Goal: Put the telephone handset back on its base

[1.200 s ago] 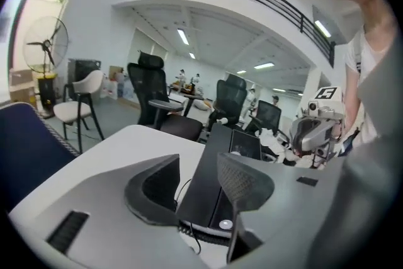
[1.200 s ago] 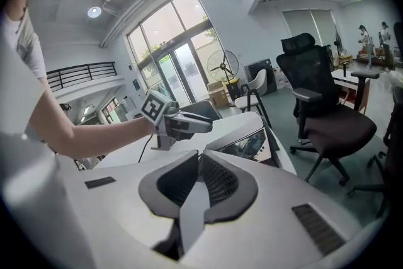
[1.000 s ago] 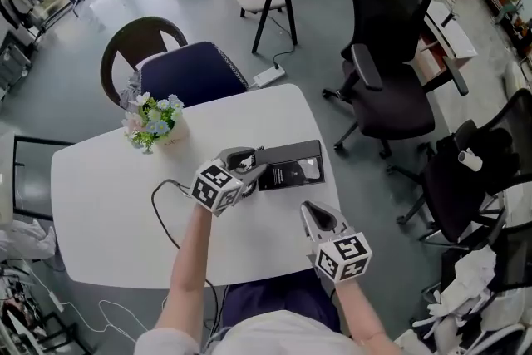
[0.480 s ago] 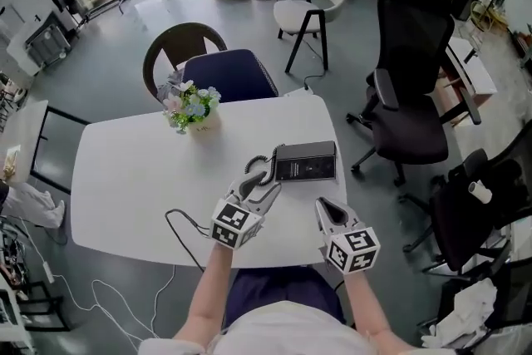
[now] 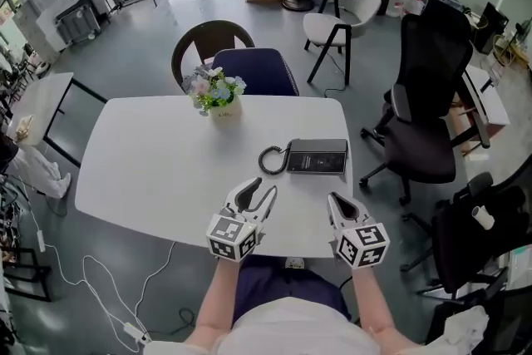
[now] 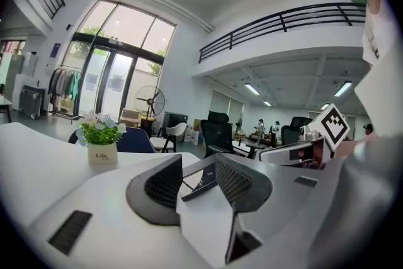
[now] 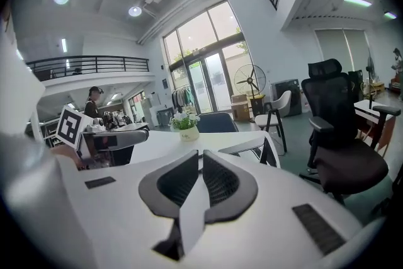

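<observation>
We stand at the near edge of the white table, and the telephone lies on it ahead of both claws, well apart from either. Its long axis runs across us from left to right, roughly along the table's near edge. From here we cannot tell the handset from the base, so we judge, but cannot confirm, that it may already be seated. The coiled cord sits touching the telephone's left end. The left gripper points up and rightward toward that cord end; its jaws are well apart and closing, with nothing between them, the telephone only showing beyond the gap. The right gripper sits almost straight below the telephone's right half and looks the nearer of the two; its jaws are pressed together and empty.
</observation>
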{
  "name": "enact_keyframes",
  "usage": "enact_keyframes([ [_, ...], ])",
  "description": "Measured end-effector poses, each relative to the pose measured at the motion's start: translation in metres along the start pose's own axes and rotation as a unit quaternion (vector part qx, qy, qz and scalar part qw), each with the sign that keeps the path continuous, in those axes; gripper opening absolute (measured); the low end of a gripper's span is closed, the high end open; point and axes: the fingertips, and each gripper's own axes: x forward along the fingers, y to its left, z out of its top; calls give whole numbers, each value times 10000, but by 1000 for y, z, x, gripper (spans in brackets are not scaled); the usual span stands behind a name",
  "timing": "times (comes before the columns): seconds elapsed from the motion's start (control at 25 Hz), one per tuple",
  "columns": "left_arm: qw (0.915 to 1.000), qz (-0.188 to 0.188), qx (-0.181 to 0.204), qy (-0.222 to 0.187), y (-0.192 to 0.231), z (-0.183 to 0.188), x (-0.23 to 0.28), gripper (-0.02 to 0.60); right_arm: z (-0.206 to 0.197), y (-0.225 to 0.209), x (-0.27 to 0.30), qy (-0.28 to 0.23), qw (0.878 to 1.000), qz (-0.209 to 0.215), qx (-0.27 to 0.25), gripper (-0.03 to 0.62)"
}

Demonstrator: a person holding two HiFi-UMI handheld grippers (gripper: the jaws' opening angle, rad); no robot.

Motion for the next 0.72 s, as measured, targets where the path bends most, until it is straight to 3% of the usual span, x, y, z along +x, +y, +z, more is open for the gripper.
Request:
enact_keyframes([
  [0.2, 9987, 442, 228, -132, -4, 3, -31, 171, 4, 9, -8, -107, 9998, 99, -131, 44],
  [0.44, 9923, 964, 774, -68, -8, 3, -51, 94, 20, 21, -16, -433, 9978, 205, -463, 44],
  [0.72, 9929, 1130, 356, -127, -2, -4, -60, 16, 36, 29, -21, -699, 9938, 127, -857, 44],
])
